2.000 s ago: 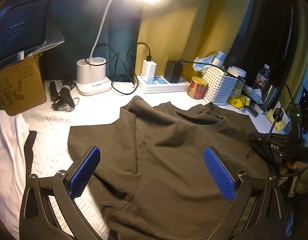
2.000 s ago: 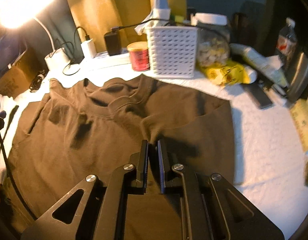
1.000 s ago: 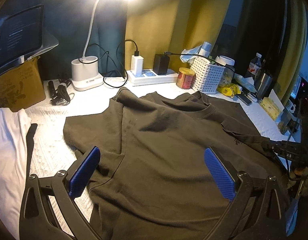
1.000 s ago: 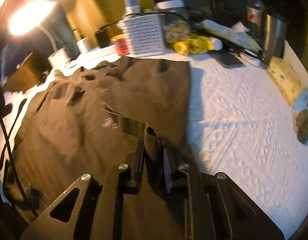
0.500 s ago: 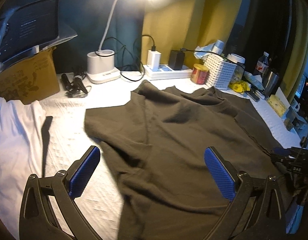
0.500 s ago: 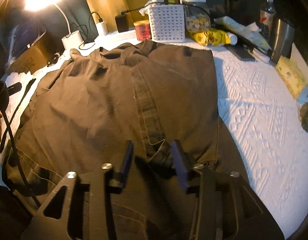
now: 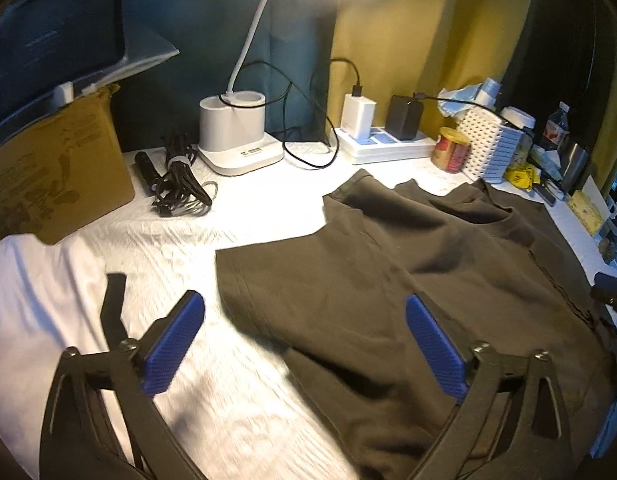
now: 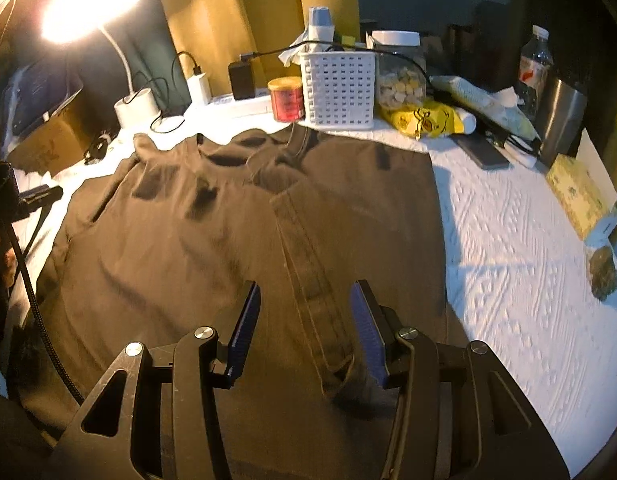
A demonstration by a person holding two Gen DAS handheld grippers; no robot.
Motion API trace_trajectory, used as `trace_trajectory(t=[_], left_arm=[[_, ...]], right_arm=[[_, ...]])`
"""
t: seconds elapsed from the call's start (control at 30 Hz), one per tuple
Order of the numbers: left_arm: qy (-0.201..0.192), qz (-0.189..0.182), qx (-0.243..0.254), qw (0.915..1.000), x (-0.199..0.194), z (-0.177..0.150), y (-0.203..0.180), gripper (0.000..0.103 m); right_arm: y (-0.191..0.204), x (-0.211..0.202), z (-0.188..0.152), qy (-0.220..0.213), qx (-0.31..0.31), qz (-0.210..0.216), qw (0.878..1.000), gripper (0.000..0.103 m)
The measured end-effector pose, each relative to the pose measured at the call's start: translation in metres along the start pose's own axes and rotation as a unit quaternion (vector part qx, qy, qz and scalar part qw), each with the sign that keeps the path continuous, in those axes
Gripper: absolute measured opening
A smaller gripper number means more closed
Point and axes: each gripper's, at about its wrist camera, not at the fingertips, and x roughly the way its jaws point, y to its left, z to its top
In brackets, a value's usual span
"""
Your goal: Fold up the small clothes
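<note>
1. The white perforated basket (image 8: 339,88) holds crumpled tissue; beside it, a clear jar (image 8: 400,70) holds pale chunks.
2. The left tongs (image 7: 304,344) are spread wide, empty, above the dark T-shirt's (image 7: 408,280) sleeve.
3. The right tongs (image 8: 304,330) are parted, holding nothing, straddling the folded-over hem strip (image 8: 308,256).
4. The T-shirt lies on the white-covered table (image 8: 508,264).

Dark brown T-shirt (image 8: 212,248) spread flat, right sleeve apparently folded inward.
</note>
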Motion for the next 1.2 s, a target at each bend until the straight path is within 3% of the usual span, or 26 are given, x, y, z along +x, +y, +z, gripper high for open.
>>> trace_trajectory(t=[0.3, 0.37, 0.43, 0.5, 0.6, 0.83, 1.07, 1.2], left_arm=[[0.057, 0.009, 0.004, 0.9983, 0.05, 0.004, 0.02, 0.077], [0.055, 0.027, 0.022, 0.9979, 0.051, 0.002, 0.016, 0.073], [0.052, 0.032, 0.033, 0.9976, 0.049, 0.001, 0.012, 0.057], [0.048, 0.019, 0.035, 0.9981, 0.047, 0.001, 0.011, 0.006], [0.045, 0.015, 0.028, 0.9985, 0.042, -0.001, 0.012, 0.005], [0.008, 0.053, 0.0, 0.9986, 0.011, -0.002, 0.02, 0.005], [-0.014, 0.09, -0.003, 0.9959, -0.017, -0.013, 0.013, 0.005], [-0.03, 0.088, 0.005, 0.9957, -0.028, -0.011, 0.0, 0.005]], right_arm=[[-0.006, 0.019, 0.019, 0.007, 0.007, -0.016, 1.0, 0.05], [-0.008, 0.024, 0.02, 0.012, 0.01, -0.017, 1.0, 0.05], [-0.009, 0.029, 0.02, 0.017, 0.012, -0.017, 1.0, 0.05], [-0.009, 0.032, 0.02, 0.018, 0.012, -0.013, 1.0, 0.05], [-0.008, 0.035, 0.021, 0.018, 0.012, -0.005, 1.0, 0.05], [-0.011, 0.028, 0.018, 0.004, 0.015, 0.002, 1.0, 0.05], [-0.016, 0.018, 0.008, -0.009, 0.017, 0.015, 1.0, 0.05], [-0.018, 0.01, 0.0, -0.015, 0.016, 0.024, 0.999, 0.05]])
